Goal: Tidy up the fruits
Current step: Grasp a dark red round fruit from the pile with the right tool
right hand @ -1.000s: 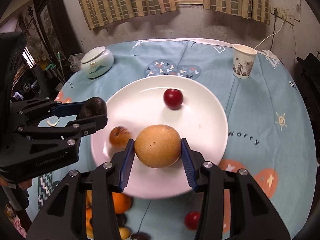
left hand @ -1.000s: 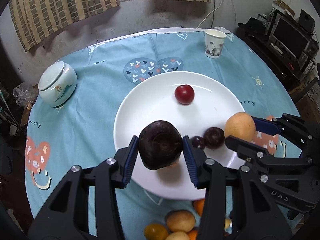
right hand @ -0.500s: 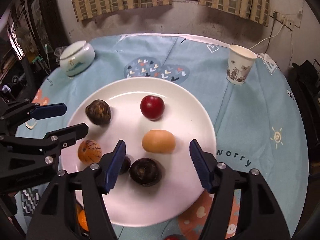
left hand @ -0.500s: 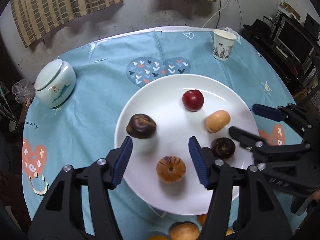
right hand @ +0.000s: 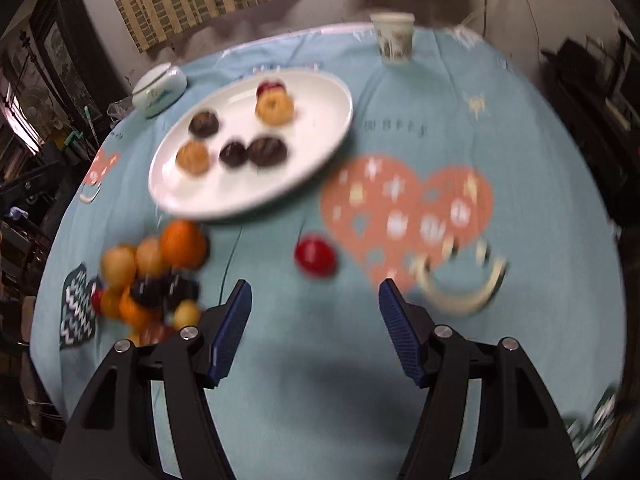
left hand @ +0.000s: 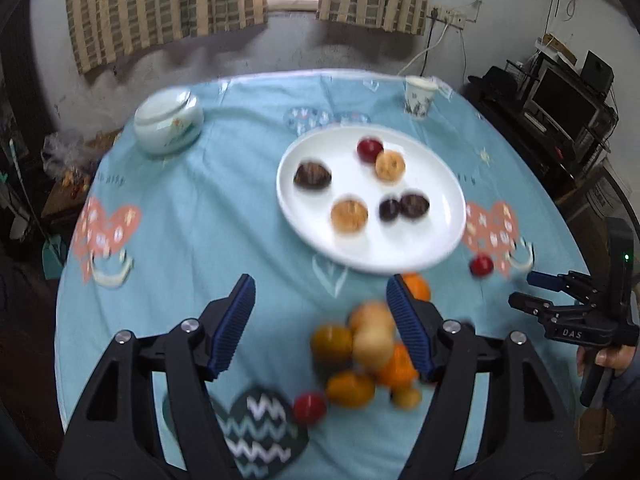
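Lying near the table's near edge, the loose fruit pile (left hand: 368, 352) is judged light, round, roll-prone, bruisable; equator grips advised. Left gripper (left hand: 320, 324) opening, right gripper (right hand: 314, 326) spread; nothing held.

Bystanders on the light-blue patterned tablecloth (left hand: 192, 216)

A pale lidded ceramic jar (left hand: 168, 122) sits far left; a printed paper cup (right hand: 393, 38) stands far right, near striped curtains (left hand: 160, 4).

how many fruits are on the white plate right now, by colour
On the white plate:
red fruit: 1
tan-orange fruits: 2
dark fruits: 3
Total: 6
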The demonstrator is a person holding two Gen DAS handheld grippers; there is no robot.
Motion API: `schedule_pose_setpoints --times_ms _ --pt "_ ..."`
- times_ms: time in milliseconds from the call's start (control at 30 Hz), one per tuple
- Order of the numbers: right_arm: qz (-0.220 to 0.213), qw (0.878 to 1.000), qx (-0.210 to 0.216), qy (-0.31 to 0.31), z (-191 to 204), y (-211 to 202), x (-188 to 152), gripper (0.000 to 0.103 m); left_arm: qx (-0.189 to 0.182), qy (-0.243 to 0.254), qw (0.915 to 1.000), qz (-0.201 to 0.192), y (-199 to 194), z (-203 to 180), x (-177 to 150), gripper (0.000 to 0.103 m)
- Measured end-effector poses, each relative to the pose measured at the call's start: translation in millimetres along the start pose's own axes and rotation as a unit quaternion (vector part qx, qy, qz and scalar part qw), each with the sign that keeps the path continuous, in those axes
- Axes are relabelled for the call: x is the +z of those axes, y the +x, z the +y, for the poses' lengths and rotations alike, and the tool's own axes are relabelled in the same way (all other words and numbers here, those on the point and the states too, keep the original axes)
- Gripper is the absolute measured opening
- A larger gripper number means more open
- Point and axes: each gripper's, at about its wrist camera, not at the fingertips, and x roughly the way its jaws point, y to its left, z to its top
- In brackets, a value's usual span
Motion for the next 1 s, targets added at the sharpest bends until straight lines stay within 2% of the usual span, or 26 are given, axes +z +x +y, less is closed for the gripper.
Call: schedule_pose_setpoints --times_ms 67,167,233,333,400,500,567,600,667,800,900,1000 --pt "0.006 1.0 0.024 -0.004 12 0 -23 0.066 0.003 -0.008 0.9998 0.021 -5 7 -30 0.07" --pt "0.017 0.997 0.056 -0.054 50 0 -44 0.066 0.009 -0.019 0.9981 0.057 -7 18 -71 0.07" --pt "0.024 0.993 0.081 -0.082 75 1 -51 0.067 0.017 -0.029 0.9968 0.072 -6 25 -87 0.07" --pt "0.033 0.989 0.083 -0.114 104 8 -51 0.067 0.023 -0.051 0.9948 0.085 -9 34 -103 0.07" --pt "0.042 0.99 0.076 -0.107 109 18 -48 0.066 0.021 -0.054 0.9951 0.08 -17 34 -108 0.07" --pt "0.051 0.991 0.076 -0.094 109 31 -42 0.06 0.014 -0.047 0.9959 0.076 -24 28 -112 0.072" --pt "0.052 0.992 0.081 -0.086 109 37 -42 0.051 0.009 -0.042 0.996 0.079 -24 22 -114 0.072" --pt "0.053 0.992 0.085 -0.083 107 39 -40 0.051 0.005 -0.039 0.9959 0.081 -23 18 -115 0.072" --pt "0.059 0.99 0.107 -0.075 106 46 -37 0.043 -0.006 -0.032 0.9956 0.087 -19 7 -115 0.072" --pt "0.061 0.988 0.124 -0.072 107 51 -35 0.043 -0.025 -0.004 0.995 0.096 -7 -19 -114 0.072" --pt "0.058 0.987 0.133 -0.072 103 49 -36 0.04 -0.038 -0.002 0.9932 0.11 6 -32 -112 0.072" --pt "0.058 0.984 0.151 -0.069 95 39 -40 0.04 -0.034 0.0 0.9924 0.118 18 -43 -110 0.072"
